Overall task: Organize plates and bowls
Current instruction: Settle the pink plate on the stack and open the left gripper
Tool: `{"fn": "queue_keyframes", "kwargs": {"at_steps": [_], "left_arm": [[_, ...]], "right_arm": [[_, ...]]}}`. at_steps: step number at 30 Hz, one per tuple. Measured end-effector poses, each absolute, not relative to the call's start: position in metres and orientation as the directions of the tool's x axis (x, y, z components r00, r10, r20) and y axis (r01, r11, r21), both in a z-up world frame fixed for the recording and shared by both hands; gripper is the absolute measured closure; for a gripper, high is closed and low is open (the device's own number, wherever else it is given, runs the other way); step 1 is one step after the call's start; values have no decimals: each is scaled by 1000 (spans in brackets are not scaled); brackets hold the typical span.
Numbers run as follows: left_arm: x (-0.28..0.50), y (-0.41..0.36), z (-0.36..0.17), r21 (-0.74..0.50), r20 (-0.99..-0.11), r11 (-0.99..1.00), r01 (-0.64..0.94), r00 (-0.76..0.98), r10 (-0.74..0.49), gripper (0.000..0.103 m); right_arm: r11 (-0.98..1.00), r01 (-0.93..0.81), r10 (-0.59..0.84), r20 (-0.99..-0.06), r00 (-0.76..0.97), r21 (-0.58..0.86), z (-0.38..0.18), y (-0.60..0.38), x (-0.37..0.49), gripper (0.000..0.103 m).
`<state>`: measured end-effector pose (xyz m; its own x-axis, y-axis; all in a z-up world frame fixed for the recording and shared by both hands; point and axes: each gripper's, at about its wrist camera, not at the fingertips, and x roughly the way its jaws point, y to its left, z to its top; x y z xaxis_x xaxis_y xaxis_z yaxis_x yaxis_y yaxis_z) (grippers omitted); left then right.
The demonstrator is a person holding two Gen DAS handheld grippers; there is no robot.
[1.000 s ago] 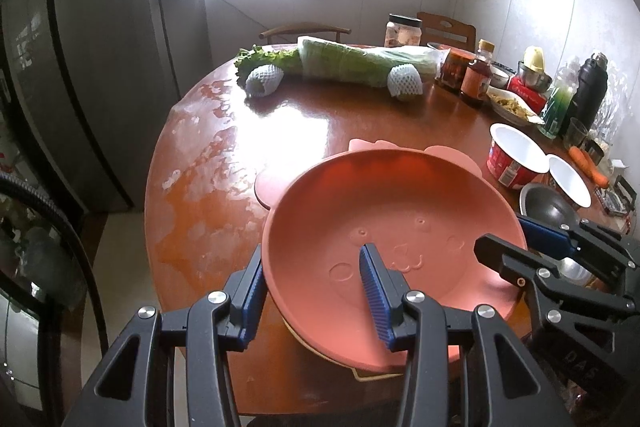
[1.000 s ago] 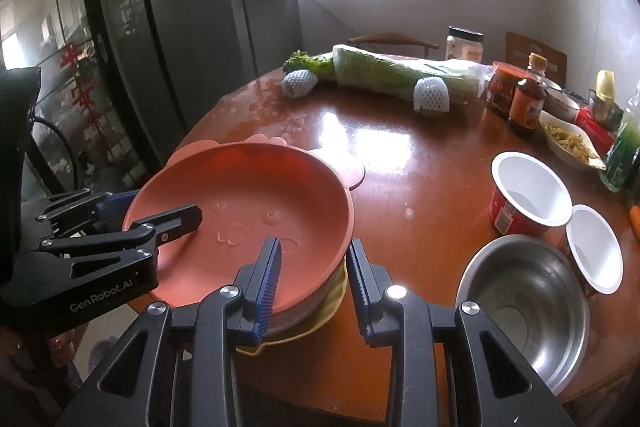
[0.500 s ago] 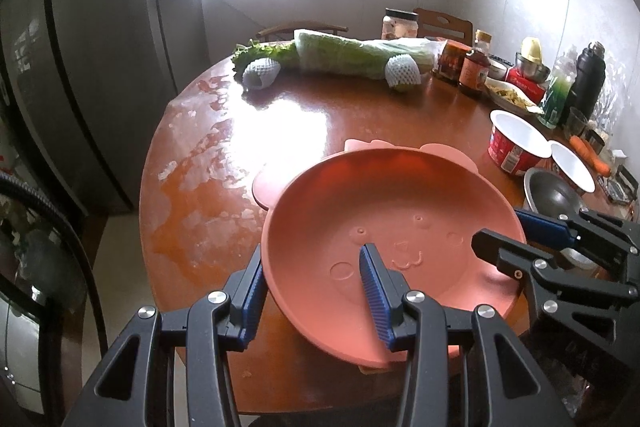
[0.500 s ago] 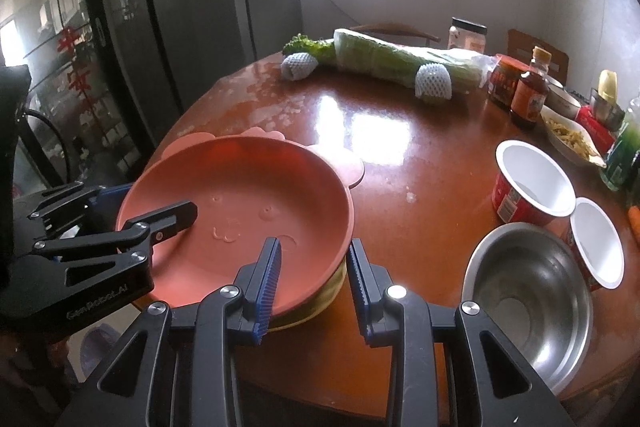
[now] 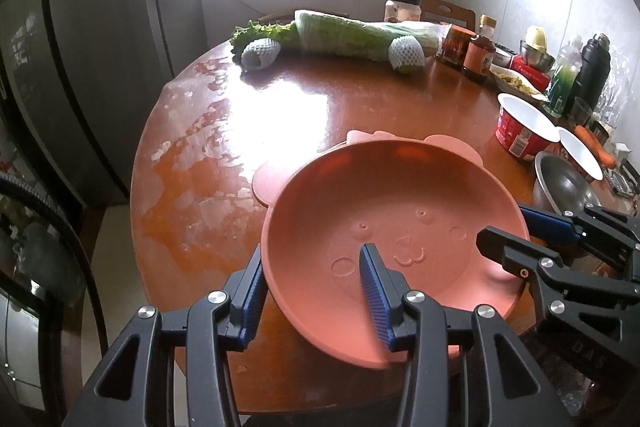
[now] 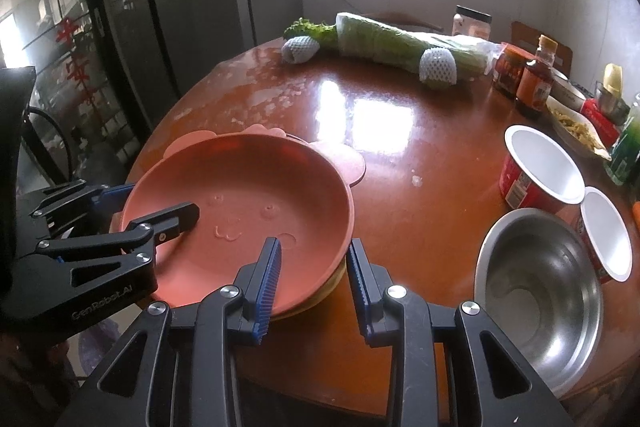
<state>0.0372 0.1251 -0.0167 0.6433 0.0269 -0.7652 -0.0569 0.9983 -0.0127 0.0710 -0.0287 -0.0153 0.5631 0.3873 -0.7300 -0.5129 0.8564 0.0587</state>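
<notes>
**Two hand-held grippers clamped on a pink plate at the tabletop edge**

The left hand-held gripper grasps the near-left rim of the pink plate, one blue pad inside the dish and one outside. The right hand-held gripper grasps the opposite rim in the same way. The plate is round, deep-rimmed and salmon-pink, with a raised animal face moulded into its floor; a second pink plate with ear-shaped tabs shows behind it, and a yellowish rim shows beneath. The held plate is tilted and sits over the near edge of the round brown tabletop, partly overhanging it. Open, glossy surface extends beyond the plate towards the wrapped cabbage. To the right stand a steel bowl and two white-lined paper bowls, close together near the tabletop edge.
</notes>
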Motion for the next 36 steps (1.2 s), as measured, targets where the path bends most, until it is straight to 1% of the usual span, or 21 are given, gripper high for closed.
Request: {"fn": "queue_keyframes", "kwargs": {"at_steps": [29,36], "left_arm": [[37,123,-16,30,-745,997,-73,664,70,57],[38,125,-17,26,-746,996,-84,662,75,56]], "right_arm": [[854,-517,383,-740,553,56,-25,-21,71,67],[855,-516,379,-742,553,52,-26,-20,72,67]]}}
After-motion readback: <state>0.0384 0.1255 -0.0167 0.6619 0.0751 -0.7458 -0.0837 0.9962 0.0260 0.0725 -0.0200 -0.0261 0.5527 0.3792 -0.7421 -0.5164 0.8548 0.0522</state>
